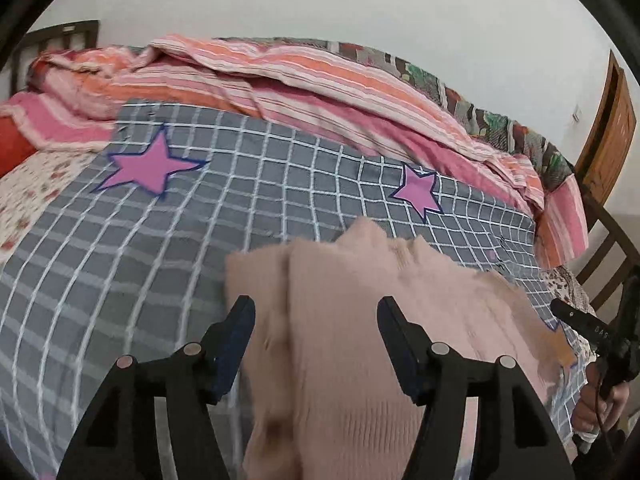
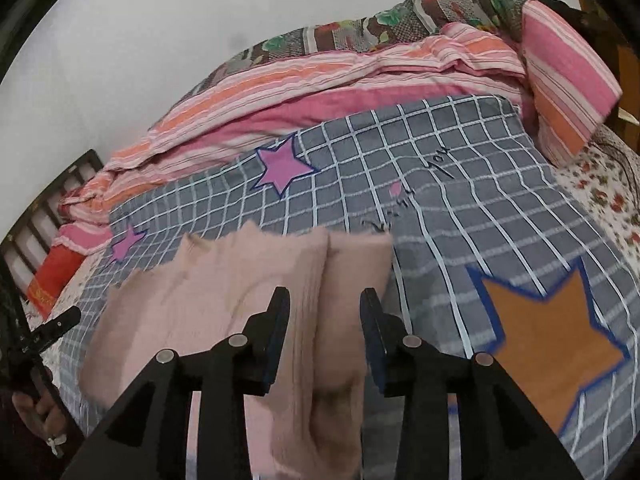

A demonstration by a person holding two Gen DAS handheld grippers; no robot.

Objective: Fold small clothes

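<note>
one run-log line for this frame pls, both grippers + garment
left gripper: open, above garment | right gripper: open, above garment | pink knit garment: folded, lying on grey checked sheet | striped quilt: bunched behind

The garment lies on the checked sheet, bedding heaped behind.

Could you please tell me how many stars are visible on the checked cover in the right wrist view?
3: a pink star mid-cover, a smaller pink star at left beside the pink garment, and an orange star at right. More may be hidden.
</note>
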